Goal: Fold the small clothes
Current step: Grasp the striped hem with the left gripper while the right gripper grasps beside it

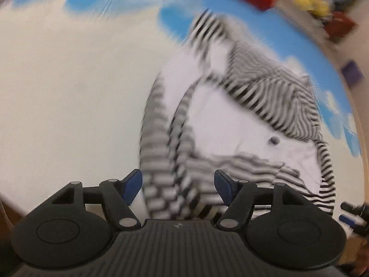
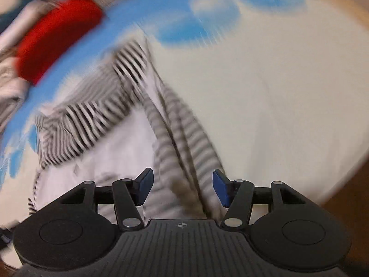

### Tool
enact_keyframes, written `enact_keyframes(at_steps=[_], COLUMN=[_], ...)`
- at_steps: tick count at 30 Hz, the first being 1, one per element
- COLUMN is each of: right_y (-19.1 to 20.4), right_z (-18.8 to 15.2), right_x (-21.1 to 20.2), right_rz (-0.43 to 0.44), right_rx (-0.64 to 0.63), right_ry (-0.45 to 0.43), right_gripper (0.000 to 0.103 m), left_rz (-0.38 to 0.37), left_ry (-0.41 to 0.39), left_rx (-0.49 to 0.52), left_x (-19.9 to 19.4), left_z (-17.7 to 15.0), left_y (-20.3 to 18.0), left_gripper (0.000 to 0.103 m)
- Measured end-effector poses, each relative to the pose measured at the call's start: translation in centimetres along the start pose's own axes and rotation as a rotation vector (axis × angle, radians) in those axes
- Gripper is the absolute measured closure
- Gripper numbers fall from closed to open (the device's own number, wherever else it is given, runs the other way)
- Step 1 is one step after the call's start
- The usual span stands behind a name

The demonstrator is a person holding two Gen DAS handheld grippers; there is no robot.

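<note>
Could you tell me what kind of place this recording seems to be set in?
Probably a home, perhaps a child's room: a black-and-white striped small garment lies on a white-and-blue cloud-print cloth, with a red fabric item nearby.

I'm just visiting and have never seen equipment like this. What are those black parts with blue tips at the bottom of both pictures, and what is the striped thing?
There is no robot arm here. A person holds a two-finger gripper in each hand, and a wide-angle camera on each gripper looks forward along its fingers. One picture comes from the left gripper, the other from the right gripper. The blue tips are finger pads. Both grippers are open and hold nothing. In front of them lies a small white garment with black-and-white stripes, spread on a white cloth with blue patches. Something red lies farther back. The pictures are blurred, so finer details cannot be told.
</note>
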State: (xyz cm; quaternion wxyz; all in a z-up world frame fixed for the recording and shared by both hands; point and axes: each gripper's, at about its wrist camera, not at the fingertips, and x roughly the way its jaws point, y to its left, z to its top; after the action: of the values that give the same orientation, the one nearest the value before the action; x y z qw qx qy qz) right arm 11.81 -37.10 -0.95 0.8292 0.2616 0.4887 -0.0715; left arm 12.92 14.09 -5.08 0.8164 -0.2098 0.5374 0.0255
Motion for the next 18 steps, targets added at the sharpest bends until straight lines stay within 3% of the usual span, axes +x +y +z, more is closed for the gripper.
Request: enact_keyframes(at_steps=[2,5,9,12,13,15,18], right_y=[0.1,0.4,0.0,0.3,0.4,0.2,-0.1], right_z=[-0.4,-0.8,-0.7,-1.2,-1.3,-1.8,-2.4], right_x=[1.0,2.7,3.4,4.1,4.6,5.1,4.8], right_rz=[-0.008,-0.101,-0.078,-0.09,-0.095,-0.099,-0.091], right_rx=[-0.037,-0.141,-0.137,-0.168,-0.173,-0.175,-0.154], right_ry=[-0.002,0.047,0.084,0.103,0.111,0.115,0.098], right_gripper=[0.045,0.045,0.045,0.045,0.045,0.045,0.045], left_rz=[-0.048,-0.017,0.014,0.022,0.027,-0.008,-0.045], left_ry=[0.029,0.047,0.12,0.141,0.131,0.113,0.083], left_rx=[-0.051,-0.025,-0.076,-0.081,-0.057,-0.042,-0.066], left_x=[1.0,2.1,3.9,4.0,3.7,3.2,2.3], left_z=[-0.1,0.0,-0.6,-1.6,-1.9,-2.5,-3.4], left_y=[0.5,0.2,1.3,1.9,1.8,2.2,3.1], left_gripper=[0.029,0.029,0.031,0.05,0.066,0.084,0.092])
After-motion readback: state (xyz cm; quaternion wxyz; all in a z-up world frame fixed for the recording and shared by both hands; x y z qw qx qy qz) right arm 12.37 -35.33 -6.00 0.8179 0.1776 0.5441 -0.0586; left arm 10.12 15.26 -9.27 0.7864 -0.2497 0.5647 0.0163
